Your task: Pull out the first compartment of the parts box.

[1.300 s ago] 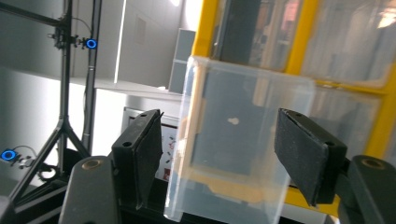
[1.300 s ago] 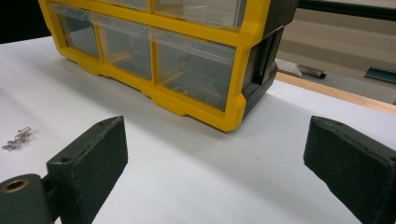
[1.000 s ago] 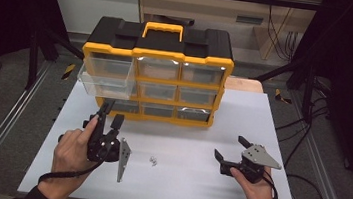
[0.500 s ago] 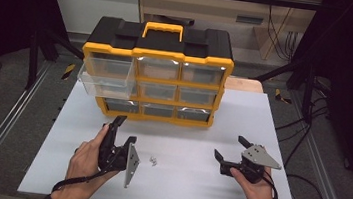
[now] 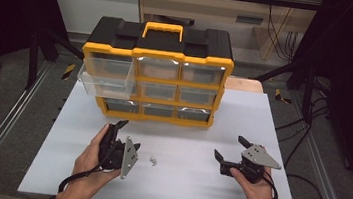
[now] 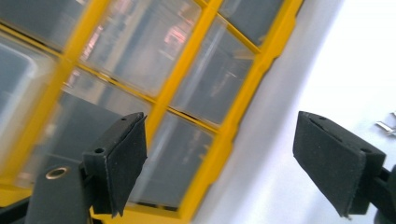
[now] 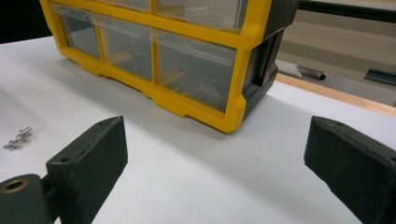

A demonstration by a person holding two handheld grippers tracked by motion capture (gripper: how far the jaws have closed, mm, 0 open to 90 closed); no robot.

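Note:
A yellow and black drawer organizer (image 5: 157, 72) stands at the back of the white table (image 5: 184, 186); its middle-left clear drawer (image 5: 103, 83) is pulled out. Two or three small metal screws (image 5: 153, 160) lie loose on the table. My left gripper (image 5: 114, 126) hovers low in front of the bottom-left drawers, just left of the screws. Its jaws have just been opening and stand open with nothing between them (image 6: 219, 140). My right gripper (image 5: 231, 148) rests at the front right, open and empty (image 7: 217, 135), facing the organizer's right corner (image 7: 236, 109).
The left gripper view shows the screws (image 6: 386, 125) at its right edge, and they lie far left (image 7: 17, 138) in the right gripper view. A wooden board (image 5: 246, 83) sits behind the organizer on the right. Metal rails (image 5: 0, 129) flank the table.
My left gripper has drawn back from the organizer toward the near side, sunk lower and shifted slightly right, closer to the screws. The right gripper has not moved.

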